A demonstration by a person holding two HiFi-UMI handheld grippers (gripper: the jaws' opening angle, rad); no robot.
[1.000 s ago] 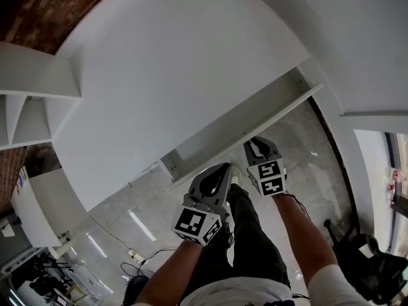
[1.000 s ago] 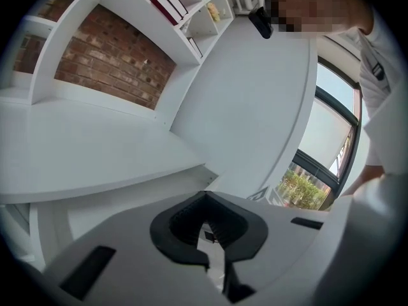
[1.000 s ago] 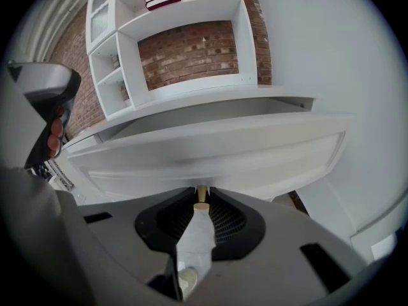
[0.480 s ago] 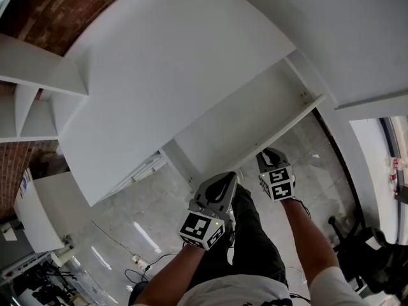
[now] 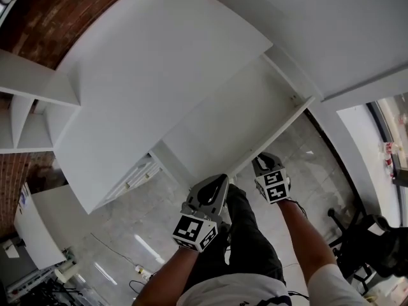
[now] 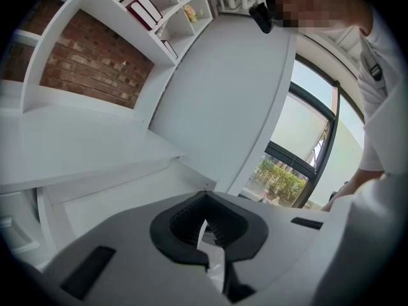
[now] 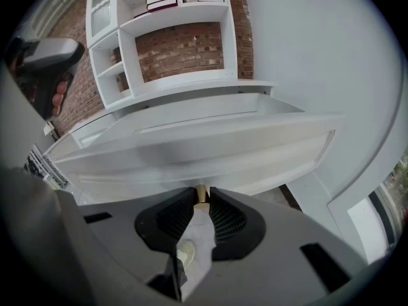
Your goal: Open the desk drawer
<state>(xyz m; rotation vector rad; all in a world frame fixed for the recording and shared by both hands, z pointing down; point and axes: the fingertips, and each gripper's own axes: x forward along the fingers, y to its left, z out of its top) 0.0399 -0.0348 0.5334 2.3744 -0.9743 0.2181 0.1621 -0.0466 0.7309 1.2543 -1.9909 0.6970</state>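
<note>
The white desk [image 5: 159, 75] has its drawer [image 5: 223, 123] pulled well out, and the drawer is bare inside. My right gripper [image 5: 260, 161] is at the drawer's front panel [image 7: 204, 152]. In the right gripper view its jaws [image 7: 201, 200] are closed on the small brass knob [image 7: 201, 192] of that panel. My left gripper [image 5: 224, 178] hangs free just below the front panel's edge, left of the right one. In the left gripper view its jaws [image 6: 205, 199] meet at the tips with nothing between them.
White shelving [image 5: 25, 107] stands against a brick wall left of the desk, with books on its upper shelves [image 7: 162, 2]. A white wall panel [image 5: 331, 30] flanks the desk on the right. A dark chair [image 5: 376, 241] and the person's legs [image 5: 248, 241] are on the marble floor.
The drawer has slid further out of the desk with the right gripper on its knob. Both grippers have drawn back toward the person.
</note>
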